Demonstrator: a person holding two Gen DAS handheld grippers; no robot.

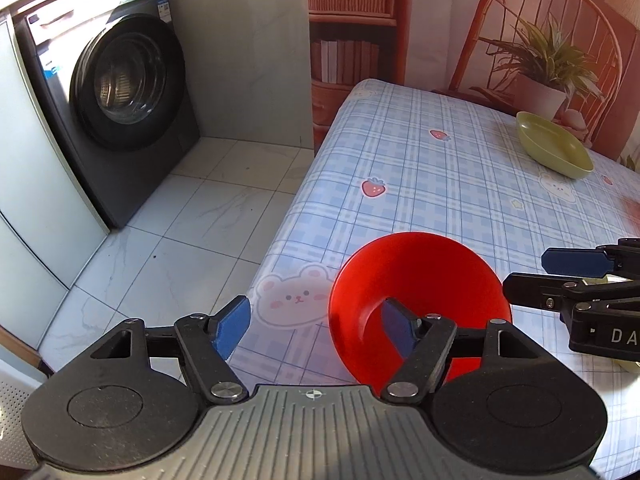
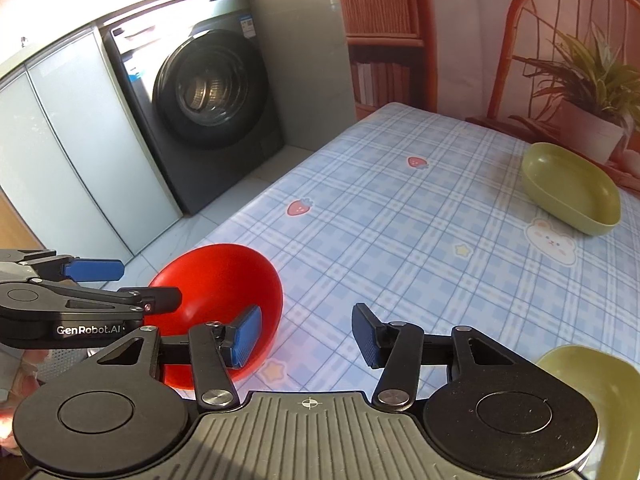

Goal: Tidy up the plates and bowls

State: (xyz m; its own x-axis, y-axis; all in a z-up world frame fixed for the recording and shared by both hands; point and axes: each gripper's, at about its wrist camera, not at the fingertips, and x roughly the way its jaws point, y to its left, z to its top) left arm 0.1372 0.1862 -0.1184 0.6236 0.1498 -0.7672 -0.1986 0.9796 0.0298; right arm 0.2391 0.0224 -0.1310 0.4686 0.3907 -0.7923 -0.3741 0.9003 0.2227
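Both the left gripper (image 1: 316, 330) and right gripper (image 2: 306, 336) gape apart beside the red bowl (image 1: 420, 280) at lower frame, gripping nothing.

Both views bright, daylight, pretty crisp overall. Warm reddish cast over backdrop wall (image 1: 500, 20) and far side of tabletop (image 1: 420, 168). Red bowl (image 1: 416, 296) blown-out saturated, inner detail mostly lost; pinkish spill on cloth beside it in right view. Floor tiles (image 1: 180, 220) pale with soft glare. Washing machine door (image 2: 210, 90) dark, faint reflections on glass. Heavy fisheye bending: cabinet lines curve, corners vignette black. Left edge of right view smeared, blurry pink.
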